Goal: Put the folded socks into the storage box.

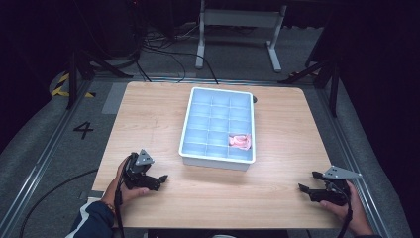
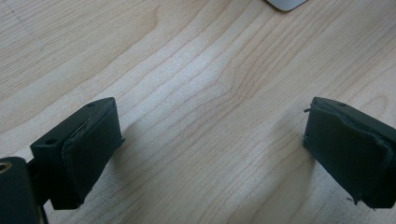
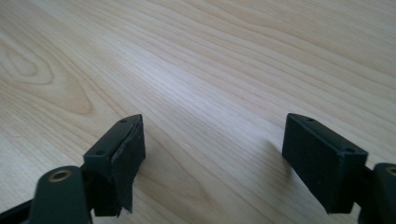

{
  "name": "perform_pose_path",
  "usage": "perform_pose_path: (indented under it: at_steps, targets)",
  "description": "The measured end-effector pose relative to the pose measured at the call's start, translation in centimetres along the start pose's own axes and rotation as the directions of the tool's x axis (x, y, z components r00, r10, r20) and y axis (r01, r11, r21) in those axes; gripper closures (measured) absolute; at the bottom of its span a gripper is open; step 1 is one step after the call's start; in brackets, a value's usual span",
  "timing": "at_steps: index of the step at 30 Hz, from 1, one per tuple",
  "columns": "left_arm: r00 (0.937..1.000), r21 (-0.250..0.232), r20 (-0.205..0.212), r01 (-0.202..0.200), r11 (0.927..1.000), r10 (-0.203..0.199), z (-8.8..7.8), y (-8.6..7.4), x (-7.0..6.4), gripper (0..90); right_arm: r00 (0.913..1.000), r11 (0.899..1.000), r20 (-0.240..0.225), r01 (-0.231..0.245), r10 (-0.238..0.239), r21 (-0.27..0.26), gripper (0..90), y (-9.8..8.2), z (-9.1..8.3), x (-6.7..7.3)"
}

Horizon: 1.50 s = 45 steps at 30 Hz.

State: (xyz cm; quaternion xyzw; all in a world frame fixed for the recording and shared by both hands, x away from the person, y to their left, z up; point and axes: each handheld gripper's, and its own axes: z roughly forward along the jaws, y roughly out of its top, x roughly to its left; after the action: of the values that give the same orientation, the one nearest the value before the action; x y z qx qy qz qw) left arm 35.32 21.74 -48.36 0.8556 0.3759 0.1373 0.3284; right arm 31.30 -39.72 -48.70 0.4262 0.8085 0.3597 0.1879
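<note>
A black "4" (image 1: 83, 130) marks the grey floor (image 1: 44, 148).

A pale blue-white tray (image 1: 199, 116), split into a grid of small compartments, sits square on the far middle of the wooden table (image 1: 148, 114); a pink, curled soft thing (image 1: 240, 141) lies in the tray's right-hand column, one compartment up from the near edge

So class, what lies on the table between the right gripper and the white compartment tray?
Nothing: in the high view only bare wooden table separates the right gripper from the white compartment tray.
</note>
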Motion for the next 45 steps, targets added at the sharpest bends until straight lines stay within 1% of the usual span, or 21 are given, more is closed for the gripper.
perform_pose_path:
  at_steps: [1, 3, 5, 12, 14, 23, 26, 29, 30, 31, 32, 33, 37, 38, 40, 41, 43, 44, 45]
  targets:
    - [1.0, 0.0, 0.0, 0.0, 1.0, 0.0, 0.0, 0.0, 0.0, 4.5, 0.9999, 1.0, 0.005, -0.011, 0.011, -0.005, 20.4, -0.2, -0.1, -0.2]
    - [1.0, 0.0, 0.0, 0.0, 1.0, 0.0, 0.0, 0.0, 0.0, 4.5, 0.9989, 0.999, 0.03, -0.036, 0.037, -0.003, 20.4, -0.4, -0.4, -0.4]
    - [1.0, 0.0, 0.0, 0.0, 1.0, 0.0, 0.0, 0.0, 0.0, 4.5, 0.9977, 0.999, 0.045, -0.05, 0.05, -0.005, 20.4, -0.6, -0.6, -0.4]
    - [1.0, -0.001, 0.004, 0.0, 1.0, 0.0, 0.0, 0.0, 0.0, 4.5, 0.9976, 0.999, 0.049, -0.049, 0.049, -0.005, 20.2, -0.6, -0.6, -0.4]
    - [1.0, -0.002, -0.005, 0.002, 1.0, -0.002, 0.0, 0.0, 0.0, 4.6, 0.9975, 0.999, 0.048, -0.051, 0.051, -0.004, 19.4, -0.6, -0.5, -0.4]
    - [0.9999, -0.003, -0.01, 0.012, 0.9999, -0.012, -0.1, -0.1, -0.1, 4.8, 0.9976, 0.999, 0.051, -0.047, 0.047, -0.001, 17.9, -0.5, -0.4, -0.5]
    - [0.9998, -0.001, -0.011, 0.015, 0.9999, -0.015, -0.1, -0.1, -0.2, 4.8, 0.9972, 0.999, 0.053, -0.053, 0.053, -0.001, 17.5, -0.4, -0.4, -0.4]
    - [0.9999, -0.002, -0.015, 0.005, 1.0, -0.005, -0.1, -0.1, -0.1, 4.8, 0.9969, 0.998, 0.054, -0.057, 0.057, 0.0, 16.9, -0.4, -0.3, -0.4]
    - [0.9998, -0.001, -0.011, 0.015, 0.9999, -0.015, -0.1, -0.1, -0.2, 4.8, 0.9968, 0.998, 0.054, -0.059, 0.059, 0.0, 16.5, -0.3, -0.3, -0.4]
    - [0.9999, -0.002, -0.015, 0.007, 1.0, -0.007, -0.1, -0.1, -0.1, 4.8, 0.997, 0.998, 0.054, -0.055, 0.055, 0.002, 16.1, -0.3, -0.2, -0.5]
    - [0.9999, -0.001, -0.013, 0.008, 1.0, -0.008, -0.1, -0.1, -0.1, 4.8, 0.9971, 0.999, 0.055, -0.053, 0.053, 0.002, 15.8, -0.3, -0.2, -0.5]
    - [0.9997, -0.003, -0.016, 0.019, 0.9998, -0.019, -0.1, -0.1, -0.2, 4.8, 0.997, 0.998, 0.055, -0.055, 0.055, 0.002, 15.5, -0.2, -0.1, -0.5]
    - [0.9996, -0.002, -0.02, 0.018, 0.9998, -0.018, -0.1, -0.1, -0.2, 4.5, 0.9969, 0.998, 0.051, -0.06, 0.06, 0.003, 14.8, 0.0, 0.1, -0.6]
    - [0.9994, -0.001, -0.022, 0.029, 0.9996, -0.029, -0.1, -0.2, -0.3, 4.2, 0.9972, 0.999, 0.052, -0.054, 0.054, 0.006, 14.6, 0.0, 0.1, -0.7]
    - [0.9993, 0.0, -0.026, 0.027, 0.9996, -0.027, -0.1, -0.2, -0.2, 3.7, 0.9974, 0.999, 0.05, -0.052, 0.052, 0.005, 14.4, 0.2, 0.3, -0.8]
    - [0.999, 0.004, -0.033, 0.03, 0.9995, -0.03, -0.2, -0.2, -0.3, 3.3, 0.9972, 0.998, 0.05, -0.056, 0.056, 0.006, 14.1, 0.3, 0.4, -0.8]
    - [0.9986, 0.019, -0.036, 0.039, 0.9991, -0.038, -0.2, -0.2, -0.3, 1.3, 0.9976, 0.999, 0.049, -0.048, 0.048, 0.009, 13.2, 0.6, 0.7, -1.0]
    - [0.9981, 0.017, -0.041, 0.048, 0.9987, -0.047, -0.2, -0.2, -0.4, 0.1, 0.9977, 0.999, 0.048, -0.048, 0.047, 0.01, 12.7, 0.7, 0.9, -1.1]
    - [0.9976, 0.014, -0.05, 0.048, 0.9988, -0.047, -0.2, -0.3, -0.5, 0.1, 0.9975, 0.999, 0.048, -0.053, 0.052, 0.01, 12.0, 0.8, 1.0, -1.1]
